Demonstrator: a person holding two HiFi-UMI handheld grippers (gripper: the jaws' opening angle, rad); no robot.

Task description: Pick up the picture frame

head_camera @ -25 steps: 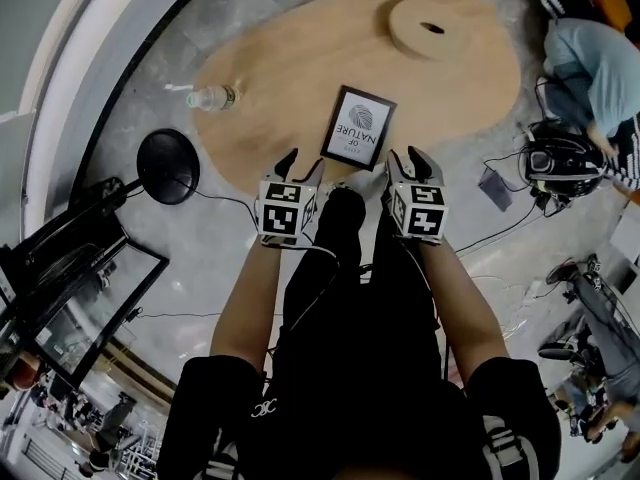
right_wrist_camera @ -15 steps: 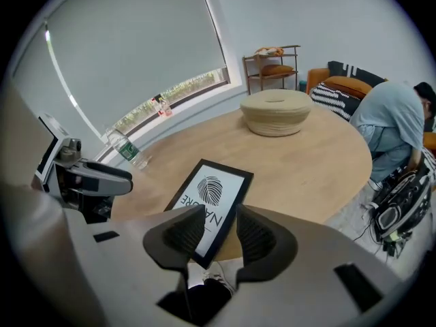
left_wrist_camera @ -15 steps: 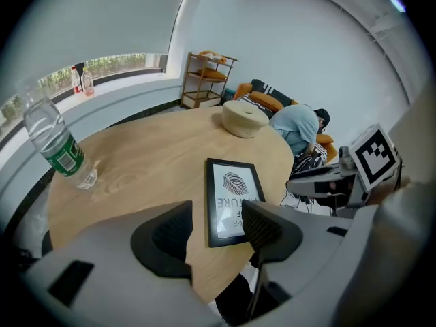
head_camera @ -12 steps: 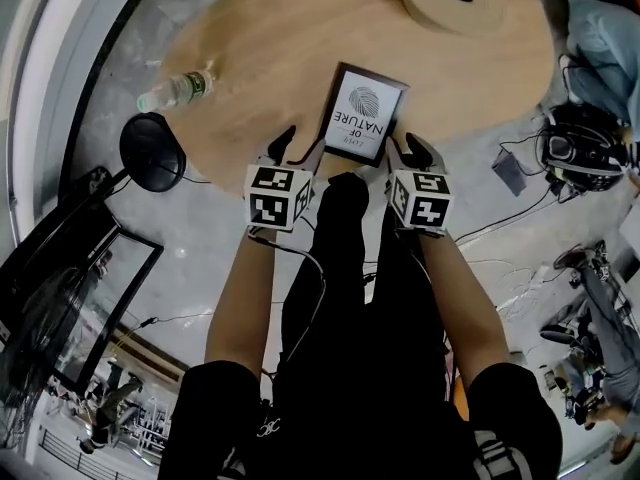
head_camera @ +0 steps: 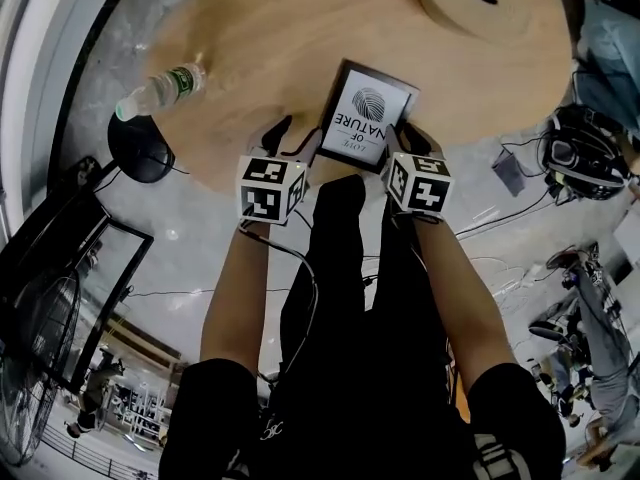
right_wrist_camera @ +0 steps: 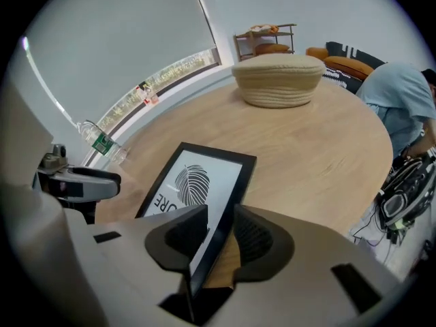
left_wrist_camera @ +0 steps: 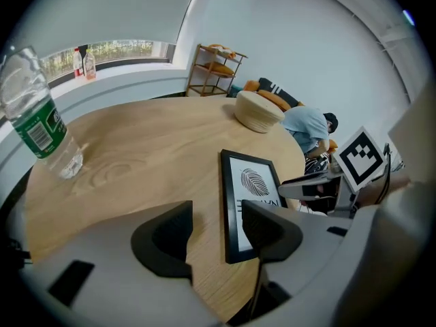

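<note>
Picture frame (head_camera: 365,118) is laid flat near the front edge of the round wooden surface (head_camera: 260,38); a water bottle (head_camera: 160,86) is seen well apart at left. Right gripper (right_wrist_camera: 219,234) fingers are closing, w/ frame's right edge straddled betw. them, not yet pinched. Left gripper (left_wrist_camera: 216,230) fingers are held apart over bare wood, just beside frame's left edge.

The black rectangular picture frame (head_camera: 365,118) lies flat on the round light-wood table (head_camera: 260,58), close to its near edge. The clear plastic water bottle (head_camera: 160,86) stands on the table well to the frame's left, and the round woven straw cushion (head_camera: 450,13) sits behind the frame, to the right
</note>
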